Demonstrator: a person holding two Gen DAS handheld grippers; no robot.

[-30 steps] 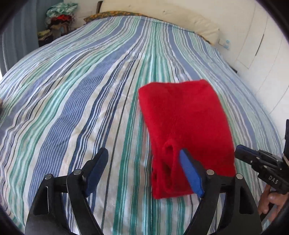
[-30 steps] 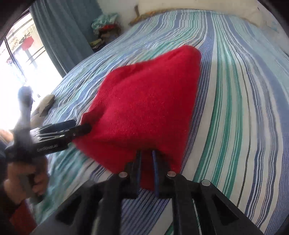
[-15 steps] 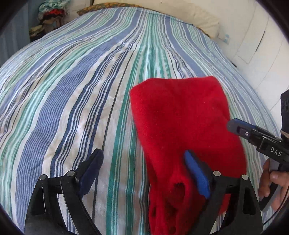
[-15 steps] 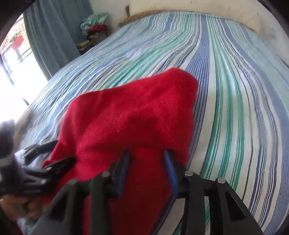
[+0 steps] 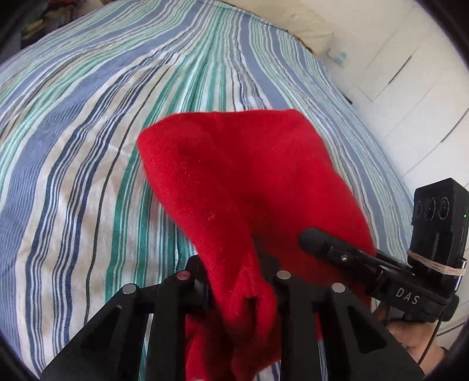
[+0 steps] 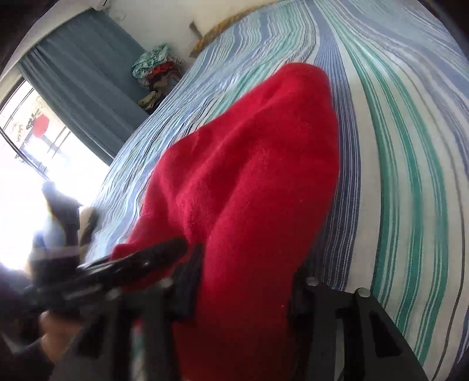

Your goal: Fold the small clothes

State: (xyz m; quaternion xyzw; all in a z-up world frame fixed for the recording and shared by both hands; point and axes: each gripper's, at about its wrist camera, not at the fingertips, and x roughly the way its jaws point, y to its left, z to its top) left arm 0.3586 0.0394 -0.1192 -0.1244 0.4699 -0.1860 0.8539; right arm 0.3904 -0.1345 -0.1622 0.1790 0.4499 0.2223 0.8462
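Observation:
A folded red fleece garment (image 5: 252,175) lies on the striped bed sheet (image 5: 88,146), its near end lifted. My left gripper (image 5: 239,278) is shut on the garment's near left edge, which bunches between the jaws. My right gripper (image 6: 246,281) stands partly open with the garment (image 6: 249,187) filling the gap between its jaws; its fingertips are hidden by the cloth. In the left wrist view the right gripper (image 5: 319,243) shows at the garment's right edge. In the right wrist view the left gripper (image 6: 164,252) shows blurred at the garment's left edge.
The bed sheet (image 6: 410,146) stretches far and to both sides. A pillow (image 5: 293,20) lies at the head. White cupboard doors (image 5: 410,73) stand right of the bed. A clothes pile (image 6: 155,67), blue curtain (image 6: 82,73) and bright window (image 6: 26,161) are left.
My left gripper closed from wide open onto the garment's near edge. My right gripper opened from shut and pushed further onto the cloth. The garment's near end has risen.

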